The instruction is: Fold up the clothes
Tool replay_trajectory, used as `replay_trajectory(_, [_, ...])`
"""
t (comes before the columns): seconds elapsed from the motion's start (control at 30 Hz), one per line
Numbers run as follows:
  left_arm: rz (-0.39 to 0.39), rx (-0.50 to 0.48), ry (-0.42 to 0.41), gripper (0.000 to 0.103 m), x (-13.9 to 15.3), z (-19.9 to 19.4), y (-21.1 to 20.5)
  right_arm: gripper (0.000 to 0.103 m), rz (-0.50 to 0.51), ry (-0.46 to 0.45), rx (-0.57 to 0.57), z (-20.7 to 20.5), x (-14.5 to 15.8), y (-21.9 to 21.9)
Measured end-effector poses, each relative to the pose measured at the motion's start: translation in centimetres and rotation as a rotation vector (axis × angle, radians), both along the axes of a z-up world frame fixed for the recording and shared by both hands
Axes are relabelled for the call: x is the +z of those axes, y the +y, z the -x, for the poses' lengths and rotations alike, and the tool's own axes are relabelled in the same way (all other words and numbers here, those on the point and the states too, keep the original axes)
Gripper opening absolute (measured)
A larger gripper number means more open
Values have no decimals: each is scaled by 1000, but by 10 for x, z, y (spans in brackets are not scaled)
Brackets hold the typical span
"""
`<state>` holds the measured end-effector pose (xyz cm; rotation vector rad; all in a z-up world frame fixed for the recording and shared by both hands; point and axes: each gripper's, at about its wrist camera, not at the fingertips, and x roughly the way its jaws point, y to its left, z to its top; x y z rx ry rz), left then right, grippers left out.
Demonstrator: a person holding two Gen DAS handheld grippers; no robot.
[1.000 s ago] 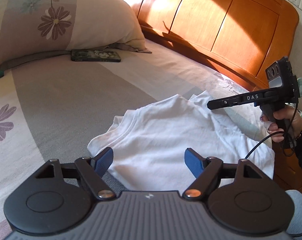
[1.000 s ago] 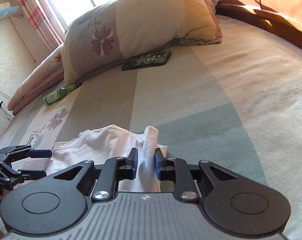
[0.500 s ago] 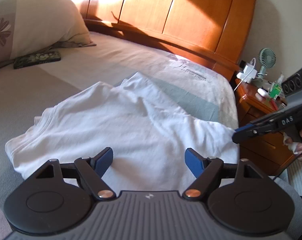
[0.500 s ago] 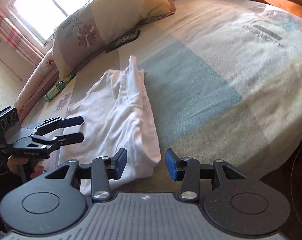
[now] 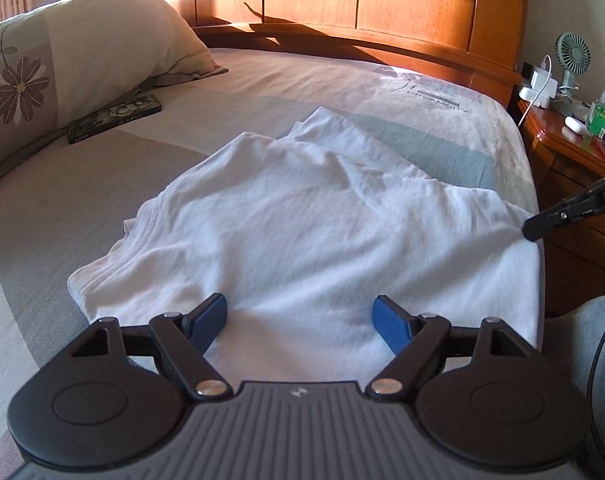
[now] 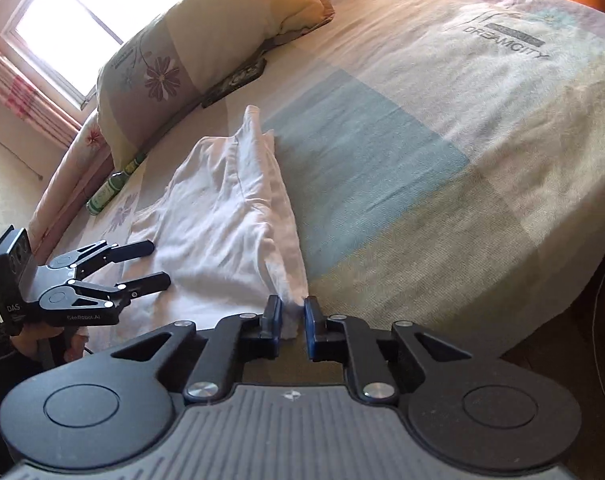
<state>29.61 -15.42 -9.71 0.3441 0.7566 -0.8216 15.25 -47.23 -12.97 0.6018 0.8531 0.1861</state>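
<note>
Floral pillow (image 5: 82, 60), dark book (image 5: 115, 117) beside it; green bottle (image 6: 116, 184); fan (image 5: 572, 60) on nightstand (image 5: 570, 148).

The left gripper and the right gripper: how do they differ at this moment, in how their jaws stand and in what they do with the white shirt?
The left gripper stands wide open over the white shirt, pinching nothing; the right gripper is closing, with a corner of the shirt between its pads. The left one is at the shirt's near edge by the collar end; the right one is at the bed's side edge. Both have black arms with blue pads.
</note>
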Motion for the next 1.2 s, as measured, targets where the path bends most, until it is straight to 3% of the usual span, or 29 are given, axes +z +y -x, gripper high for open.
replay_trajectory(0.07, [18, 10, 1, 76, 9, 4, 0, 19, -19, -12, -16, 9, 5, -6])
replay_trajectory(0.17, [102, -68, -8, 79, 30, 24, 0, 21, -45, -22, -45, 21, 10, -13])
replay_trajectory(0.23, [109, -118, -23, 80, 35, 38, -6, 26, -104, 5, -16, 23, 4, -11])
replay_trajectory(0.3, [103, -144, -13, 80, 33, 44, -13, 35, -207, 33, 22, 20, -6, -4])
replay_trajectory(0.37, [93, -120, 6, 79, 27, 44, -16, 65, -296, 53, 44, 13, -17, 6])
replay_trajectory(0.53, [143, -87, 45, 79, 26, 45, -11, 70, -420, 0, -21, -10, -34, 15])
replay_trajectory(0.6, [134, -84, 41, 79, 25, 46, -10, 67, -391, -61, -85, -7, -28, 15])
replay_trajectory(0.77, [23, -15, 75, 79, 3, 41, 5, 68, -260, -254, -185, 23, 9, 5])
replay_trajectory(0.93, [82, -58, 49, 79, 14, 47, 13, 68, -80, -285, -146, 33, 35, 14])
replay_trajectory(1.07, [19, -122, 16, 81, 7, 49, 2, 66, 11, -273, -23, 18, 31, 47])
replay_trajectory(1.2, [-36, -106, 22, 81, -5, 51, 19, 64, 128, -184, -14, -3, 7, 65])
